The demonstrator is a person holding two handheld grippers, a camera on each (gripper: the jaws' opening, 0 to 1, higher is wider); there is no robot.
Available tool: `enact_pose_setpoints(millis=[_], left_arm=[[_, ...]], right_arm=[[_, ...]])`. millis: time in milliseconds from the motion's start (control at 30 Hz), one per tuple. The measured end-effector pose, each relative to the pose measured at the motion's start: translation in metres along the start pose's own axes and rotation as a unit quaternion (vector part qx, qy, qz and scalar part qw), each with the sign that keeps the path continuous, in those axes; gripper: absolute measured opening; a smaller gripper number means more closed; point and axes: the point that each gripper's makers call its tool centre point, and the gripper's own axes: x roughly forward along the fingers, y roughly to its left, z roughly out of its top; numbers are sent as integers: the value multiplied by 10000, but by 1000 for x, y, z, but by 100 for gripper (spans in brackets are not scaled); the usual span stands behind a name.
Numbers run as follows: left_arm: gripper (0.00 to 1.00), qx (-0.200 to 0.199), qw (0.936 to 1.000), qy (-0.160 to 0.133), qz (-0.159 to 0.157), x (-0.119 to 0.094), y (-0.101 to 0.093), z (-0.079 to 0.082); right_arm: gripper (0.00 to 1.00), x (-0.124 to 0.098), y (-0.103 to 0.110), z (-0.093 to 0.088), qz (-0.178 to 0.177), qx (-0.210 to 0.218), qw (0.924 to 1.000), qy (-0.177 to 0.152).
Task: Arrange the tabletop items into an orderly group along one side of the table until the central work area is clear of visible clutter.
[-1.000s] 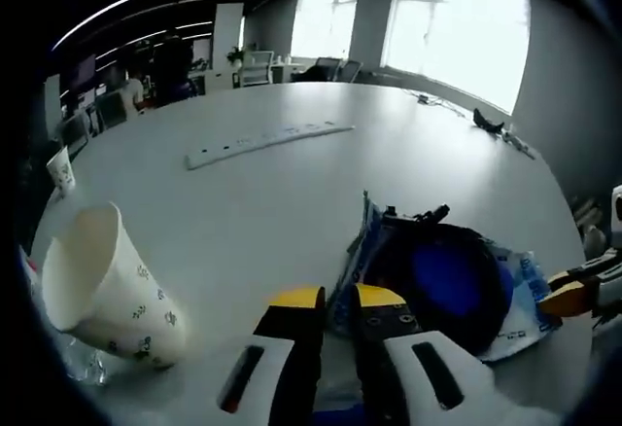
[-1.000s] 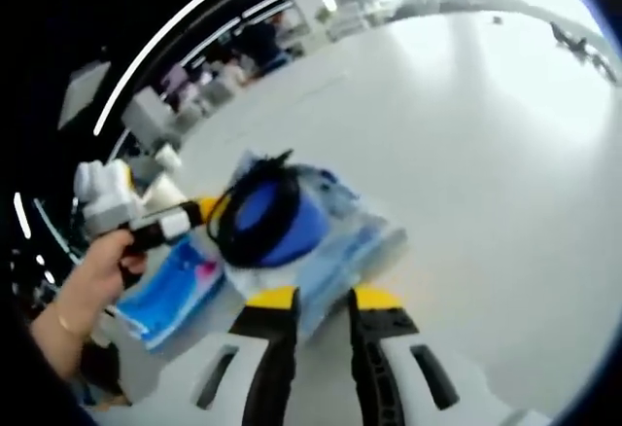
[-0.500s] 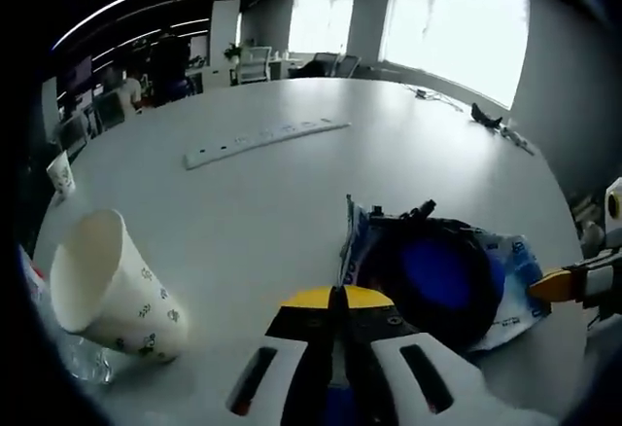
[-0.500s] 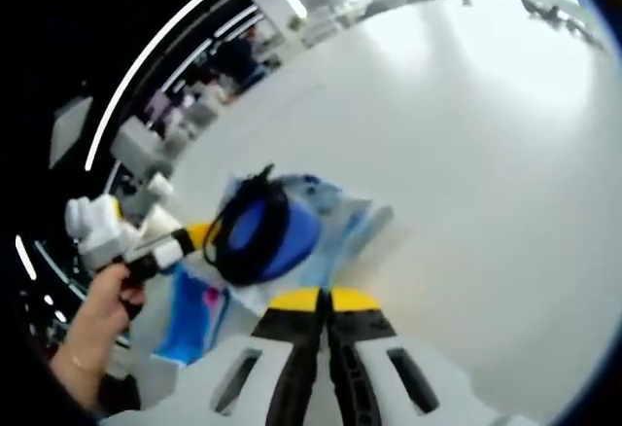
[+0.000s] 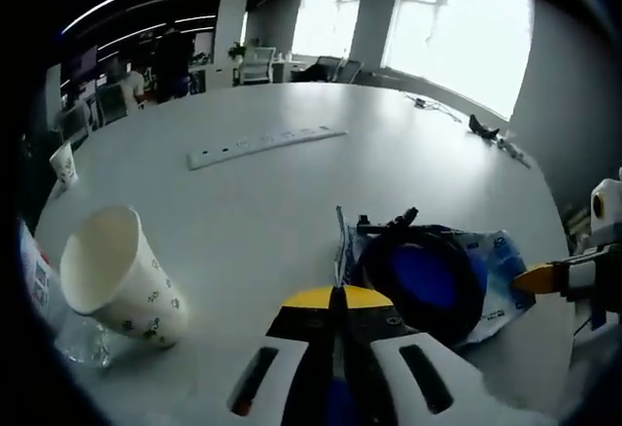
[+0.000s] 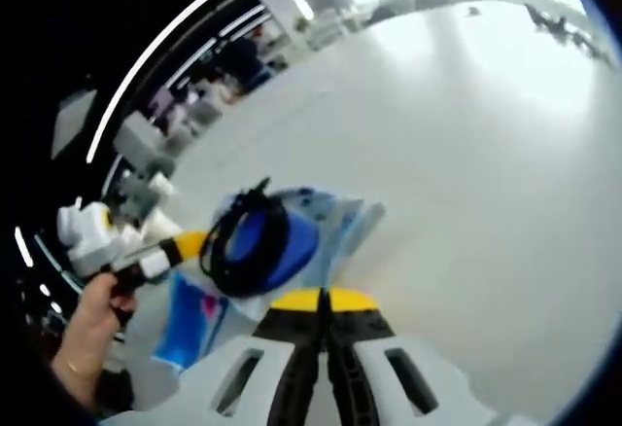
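Left gripper view: left claw [image 5: 337,300] pinched on blue packet [image 5: 498,268] (lower centre); paper cup [image 5: 119,284] tipped lower left. Right gripper view: right claw [image 6: 324,301] clamps same packet [image 6: 345,227]; next, likely carry it toward counter [image 6: 466,154] edge

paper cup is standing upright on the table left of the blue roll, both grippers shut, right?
Not quite. The paper cup lies tipped on its side, mouth facing up and left, as the left gripper view shows. It is left of the blue roll, and the left gripper and right gripper are both shut.
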Motion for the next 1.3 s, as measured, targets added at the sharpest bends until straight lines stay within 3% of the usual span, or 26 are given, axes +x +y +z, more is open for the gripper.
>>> enact_pose_setpoints(millis=[267, 600, 1033, 1300], left_arm=[[0, -215, 9992, -330, 100, -9, -2, 14], [0, -428, 9975, -495, 256, -16, 6, 17], [0, -667, 9945, -658, 465, -22, 22, 20], [0, -785, 9925, -728, 597, -25, 31, 19]], right_arm=[[0, 2, 1, 27, -38, -617, 9980, -165], [0, 16, 12, 59, 69, -1159, 9931, -178], [0, 40, 27, 79, 295, -1508, 9881, -34], [0, 58, 38, 89, 437, -1893, 9809, 131]])
